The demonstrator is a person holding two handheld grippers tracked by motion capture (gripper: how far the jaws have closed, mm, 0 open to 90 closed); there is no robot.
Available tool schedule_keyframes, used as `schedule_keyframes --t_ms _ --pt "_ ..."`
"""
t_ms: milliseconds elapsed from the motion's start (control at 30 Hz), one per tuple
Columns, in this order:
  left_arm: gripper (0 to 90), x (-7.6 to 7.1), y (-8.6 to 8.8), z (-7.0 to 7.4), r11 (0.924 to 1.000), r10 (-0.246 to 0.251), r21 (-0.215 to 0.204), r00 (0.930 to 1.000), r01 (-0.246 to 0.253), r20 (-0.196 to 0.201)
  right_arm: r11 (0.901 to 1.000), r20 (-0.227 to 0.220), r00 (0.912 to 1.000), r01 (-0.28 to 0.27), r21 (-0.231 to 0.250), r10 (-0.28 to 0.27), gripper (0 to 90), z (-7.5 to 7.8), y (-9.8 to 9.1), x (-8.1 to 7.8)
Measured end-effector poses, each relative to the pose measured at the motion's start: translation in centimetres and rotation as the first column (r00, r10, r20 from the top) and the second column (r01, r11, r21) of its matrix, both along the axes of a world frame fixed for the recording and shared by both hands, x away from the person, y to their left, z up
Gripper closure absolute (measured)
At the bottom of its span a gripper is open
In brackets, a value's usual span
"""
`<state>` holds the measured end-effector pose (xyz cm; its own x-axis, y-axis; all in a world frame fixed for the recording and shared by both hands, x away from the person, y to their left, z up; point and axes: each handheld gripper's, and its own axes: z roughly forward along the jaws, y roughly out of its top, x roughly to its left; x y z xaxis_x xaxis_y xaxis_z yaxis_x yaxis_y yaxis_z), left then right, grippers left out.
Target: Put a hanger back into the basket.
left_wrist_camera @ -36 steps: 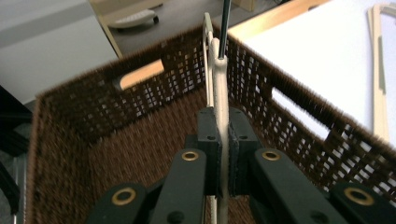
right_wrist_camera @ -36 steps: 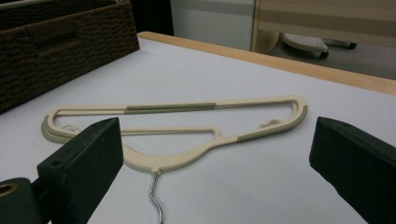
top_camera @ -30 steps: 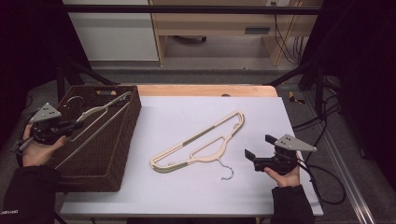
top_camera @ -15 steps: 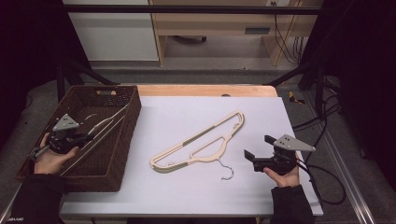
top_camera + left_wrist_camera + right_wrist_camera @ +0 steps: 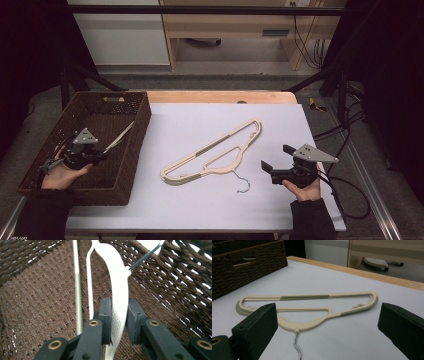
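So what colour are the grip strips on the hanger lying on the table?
Olive green strips on the cream hanger, clearest in the right gripper view.

Left gripper (image 5: 102, 150) sat low at the left, held in the left hand (image 5: 62, 172), forearm entering from the bottom edge. Its jaws had just been opening, a narrow gap on one side. Right gripper (image 5: 275, 160) rested level in the right hand (image 5: 302, 187), jaws spread wide.

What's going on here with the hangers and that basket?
A person is working with a gripper in each hand. The left gripper has a cream hanger between its jaws down inside the brown wicker basket, and the jaws have just been opening. The right gripper waits open near the hangers on the table.
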<state>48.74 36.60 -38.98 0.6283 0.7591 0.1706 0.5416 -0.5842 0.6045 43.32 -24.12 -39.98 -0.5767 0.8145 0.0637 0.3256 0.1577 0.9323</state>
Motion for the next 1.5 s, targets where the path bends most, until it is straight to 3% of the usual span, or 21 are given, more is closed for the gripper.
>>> schedule_keyframes --t_ms 200,500,633,767,933,1100,1167,1433,1500 --pt "71.4 0.0 -0.4 -0.3 0.9995 -0.019 0.026 0.9995 0.020 -0.024 1.0000 -0.001 1.0000 -0.003 0.001 0.003 3.1 0.0 0.1 0.0" --pt "59.0 -0.3 -0.2 0.5 0.9997 -0.025 0.003 0.9996 0.025 -0.010 0.9999 0.009 1.0000 0.000 0.011 0.000 3.2 0.3 0.1 -0.2" --pt "51.8 -0.7 0.1 1.9 0.9990 -0.005 -0.045 0.9992 0.007 0.041 0.9999 0.014 0.9999 -0.002 0.013 0.002 3.2 0.5 0.2 -0.3" --pt "42.3 -1.4 0.1 3.2 0.9931 0.021 -0.117 0.9919 -0.006 0.125 0.9999 0.023 0.9997 -0.005 0.011 0.005 3.3 0.7 0.3 -0.4" --pt "30.0 -2.6 -0.9 5.0 0.9708 0.057 -0.240 0.9713 0.000 0.231 0.9999 0.020 0.9998 -0.003 0.014 0.002 3.5 1.0 0.4 -0.5" --pt "21.4 -3.9 -2.9 6.5 0.9411 0.069 -0.335 0.9474 0.042 0.312 0.9999 0.000 1.0000 -0.002 0.017 0.002 4.5 1.0 0.6 -0.5" --pt "18.7 -4.4 -3.9 6.9 0.9239 0.067 -0.376 0.9393 0.069 0.336 0.9999 -0.001 1.0000 -0.008 0.009 0.008 5.1 0.8 0.7 -0.4" --pt "11.1 -5.4 -8.1 6.8 0.8635 0.056 -0.485 0.9298 0.138 0.364 0.9998 -0.029 0.9994 -0.017 0.010 0.017 6.2 0.4 1.4 -0.2" --pt "10.8 -5.7 -9.0 6.6 0.8364 0.050 -0.525 0.9312 0.159 0.361 0.9999 -0.033 0.9994 -0.015 0.007 0.015 6.2 0.3 1.6 -0.2"
